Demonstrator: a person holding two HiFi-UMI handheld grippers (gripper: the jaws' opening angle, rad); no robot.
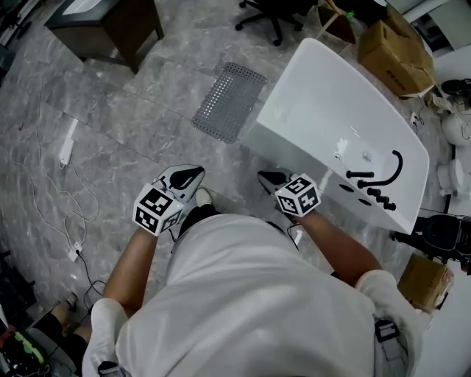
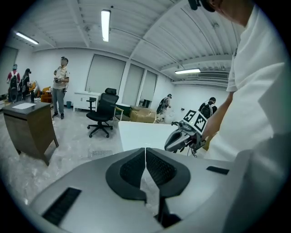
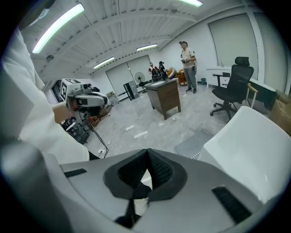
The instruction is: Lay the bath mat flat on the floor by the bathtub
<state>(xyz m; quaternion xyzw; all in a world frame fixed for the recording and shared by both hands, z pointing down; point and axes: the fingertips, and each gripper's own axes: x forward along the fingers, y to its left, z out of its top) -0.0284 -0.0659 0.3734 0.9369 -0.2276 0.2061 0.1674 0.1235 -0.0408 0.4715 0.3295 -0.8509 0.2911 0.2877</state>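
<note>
The grey perforated bath mat (image 1: pixel 228 101) lies flat on the marble floor, against the left side of the white bathtub (image 1: pixel 346 140). Both grippers hover close to my body, well short of the mat. My left gripper (image 1: pixel 191 175) is shut with nothing in it, its jaws pressed together (image 2: pixel 145 154). My right gripper (image 1: pixel 268 178) is likewise shut and empty (image 3: pixel 148 155), near the tub's near corner. The mat (image 3: pixel 193 143) and tub (image 3: pixel 248 136) show ahead in the right gripper view. The left gripper view shows the tub (image 2: pixel 141 132) and the right gripper (image 2: pixel 182 136).
A dark wooden cabinet (image 1: pixel 110 22) stands at the far left and a black office chair (image 1: pixel 272 15) at the back. Cardboard boxes (image 1: pixel 394 48) sit behind the tub. White cables (image 1: pixel 66 147) trail over the floor at left. A person (image 2: pixel 60 86) stands far off.
</note>
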